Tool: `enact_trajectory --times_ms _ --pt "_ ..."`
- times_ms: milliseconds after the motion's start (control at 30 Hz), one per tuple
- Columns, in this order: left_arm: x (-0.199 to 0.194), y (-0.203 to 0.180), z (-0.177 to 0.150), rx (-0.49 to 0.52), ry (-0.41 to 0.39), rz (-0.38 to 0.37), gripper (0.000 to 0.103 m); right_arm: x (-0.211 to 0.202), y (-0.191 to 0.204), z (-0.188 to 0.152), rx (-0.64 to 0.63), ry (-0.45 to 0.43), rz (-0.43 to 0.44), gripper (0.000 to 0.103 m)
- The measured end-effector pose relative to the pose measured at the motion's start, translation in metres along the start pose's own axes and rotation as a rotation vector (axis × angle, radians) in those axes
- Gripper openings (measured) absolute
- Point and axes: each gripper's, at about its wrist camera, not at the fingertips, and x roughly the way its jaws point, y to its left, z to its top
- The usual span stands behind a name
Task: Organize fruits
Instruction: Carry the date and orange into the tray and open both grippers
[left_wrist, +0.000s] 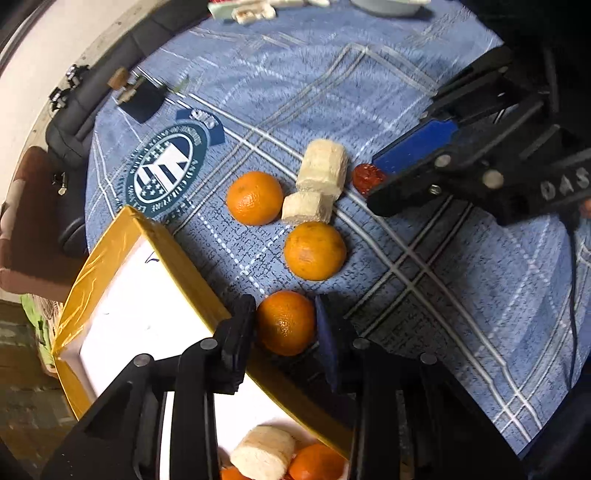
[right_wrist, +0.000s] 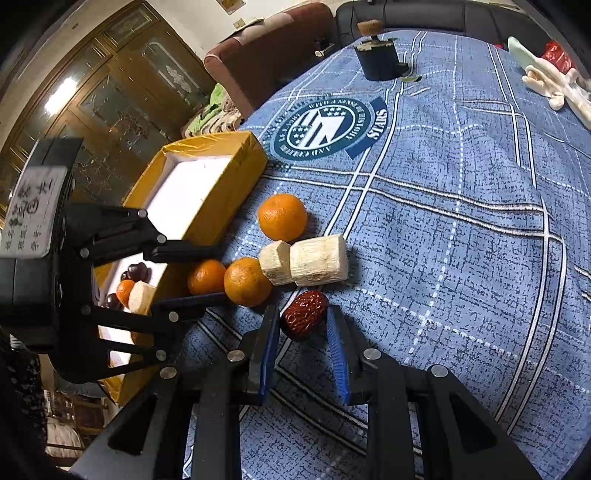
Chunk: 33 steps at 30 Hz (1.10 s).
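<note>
My left gripper (left_wrist: 284, 325) straddles an orange (left_wrist: 286, 322) on the blue cloth beside the yellow box (left_wrist: 173, 254); its jaws sit close on both sides of the fruit. Two more oranges (left_wrist: 314, 250) (left_wrist: 254, 197) and two pale sugarcane pieces (left_wrist: 323, 168) lie beyond. My right gripper (right_wrist: 303, 321) straddles a red date (right_wrist: 304, 314) on the cloth, jaws near both sides with small gaps. In the right wrist view the left gripper (right_wrist: 207, 275) is around the orange (right_wrist: 206, 276) by the box (right_wrist: 221, 177). The box holds an orange, a cane piece and dark dates.
A dark cup (right_wrist: 380, 59) stands at the far side of the table. White cloth-like items (right_wrist: 554, 88) lie at the far right. A brown sofa (right_wrist: 266, 48) and a wooden cabinet (right_wrist: 110, 103) are beyond the table's edge.
</note>
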Motion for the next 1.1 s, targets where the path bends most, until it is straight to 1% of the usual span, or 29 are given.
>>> enact_trajectory --times_ms 33,100,133,200,233,300,367,433,500,567,633,767,867,1033,1100 --pt "-0.006 0.001 -0.003 -0.021 -0.024 -0.005 0.03 -0.004 0.0 0.0 0.003 -0.01 0.013 0.026" --pt "-0.026 0.004 -0.011 -0.078 -0.107 -0.02 0.03 -0.01 0.001 0.001 0.005 -0.031 0.043 0.026" --pt "-0.04 0.007 -0.019 -0.125 -0.166 -0.031 0.03 -0.012 0.002 0.001 0.004 -0.04 0.056 0.026" --pt "-0.062 0.01 -0.034 -0.205 -0.25 -0.038 0.03 -0.017 0.01 0.001 -0.008 -0.071 0.081 0.026" --pt "-0.076 0.009 -0.047 -0.247 -0.304 -0.026 0.03 -0.021 0.016 0.0 -0.023 -0.092 0.094 0.026" --pt "-0.094 0.007 -0.068 -0.306 -0.365 0.003 0.03 -0.026 0.03 -0.001 -0.054 -0.127 0.139 0.026" --pt "-0.11 0.005 -0.096 -0.389 -0.416 0.029 0.03 -0.028 0.044 -0.003 -0.075 -0.151 0.185 0.026" --pt "-0.119 0.005 -0.119 -0.453 -0.445 0.07 0.03 -0.026 0.06 -0.005 -0.1 -0.171 0.208 0.026" --pt "-0.124 0.004 -0.142 -0.516 -0.461 0.097 0.03 -0.021 0.082 -0.01 -0.14 -0.181 0.215 0.026" --pt "-0.124 0.007 -0.161 -0.574 -0.467 0.092 0.03 -0.013 0.106 -0.015 -0.184 -0.176 0.228 0.026" --pt "-0.118 0.008 -0.172 -0.604 -0.447 0.105 0.03 -0.006 0.125 -0.019 -0.218 -0.162 0.239 0.026" --pt "-0.104 0.014 -0.187 -0.651 -0.409 0.125 0.03 0.02 0.166 -0.027 -0.3 -0.104 0.196 0.026" --pt "-0.098 0.017 -0.191 -0.662 -0.399 0.154 0.03 0.034 0.181 -0.029 -0.324 -0.077 0.187 0.026" --pt "-0.09 0.022 -0.203 -0.698 -0.37 0.162 0.031 0.051 0.196 -0.033 -0.344 -0.043 0.175 0.026" --pt "-0.086 0.022 -0.206 -0.704 -0.353 0.16 0.031 0.054 0.197 -0.035 -0.346 -0.037 0.171 0.029"
